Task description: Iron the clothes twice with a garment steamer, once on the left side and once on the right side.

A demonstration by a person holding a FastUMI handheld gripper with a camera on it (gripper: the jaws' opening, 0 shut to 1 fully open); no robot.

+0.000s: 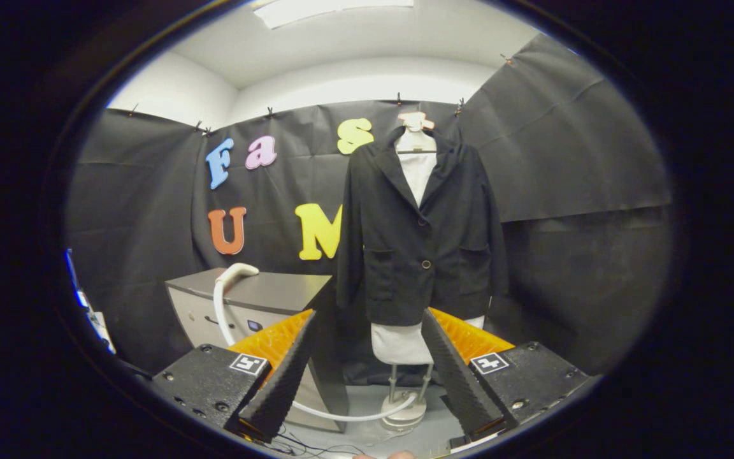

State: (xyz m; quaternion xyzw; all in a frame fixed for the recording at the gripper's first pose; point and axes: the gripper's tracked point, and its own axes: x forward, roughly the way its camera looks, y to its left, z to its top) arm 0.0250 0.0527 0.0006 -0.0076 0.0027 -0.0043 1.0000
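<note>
Markers [249, 364], small square black-and-white tags, sit on each half of my gripper [367, 376]; I can read no brand or writing on the jacket, the steamer or the cabinet.

My gripper's fingers [284, 376] stand wide apart, holding nothing and touching nothing. Between and beyond them hangs the jacket [421, 236], dark, buttoned, on a white form [417, 169] with a stand [405, 408] on the floor. The jacket's hem lies just above my fingertips in the view, well apart from them.

The steamer head [236, 271], white, rests on top of the grey cabinet [259, 296] left of the jacket, beyond my left finger. Its hose [335, 415] drops down the cabinet's front and curves along the floor to the stand's base.

Open floor lies ahead of my fingers up to the stand. The cabinet's corner stands close beside the jacket's left sleeve. Black cloth closes the back and right.
</note>
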